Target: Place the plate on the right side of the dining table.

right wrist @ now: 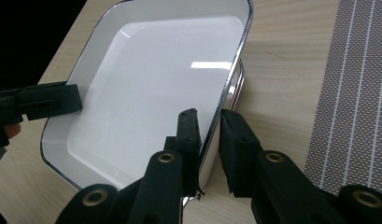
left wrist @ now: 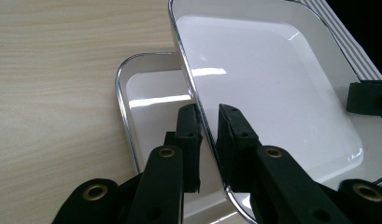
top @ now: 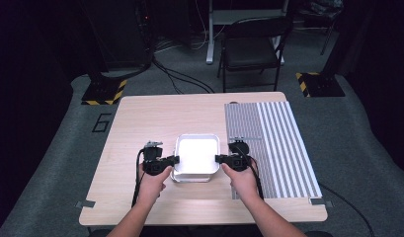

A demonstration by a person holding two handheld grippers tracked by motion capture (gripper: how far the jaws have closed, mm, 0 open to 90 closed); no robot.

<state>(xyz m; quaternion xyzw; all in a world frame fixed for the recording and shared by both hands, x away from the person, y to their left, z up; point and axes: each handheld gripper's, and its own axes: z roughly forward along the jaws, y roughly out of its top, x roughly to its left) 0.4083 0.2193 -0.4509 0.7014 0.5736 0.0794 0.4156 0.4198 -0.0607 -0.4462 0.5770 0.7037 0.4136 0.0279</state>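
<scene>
White trays (top: 197,154) bear no label; floor shows "6" (top: 101,122).

White tray (top: 197,154), pale wood table (top: 140,123), grey white-striped mat (top: 273,143), seemingly woven

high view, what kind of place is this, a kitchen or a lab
Most likely a lab or recording studio, not a kitchen: a lone wooden table on grey carpet, black cables across the floor, yellow-and-black striped stand bases, and dark surroundings with a folding chair.
</scene>
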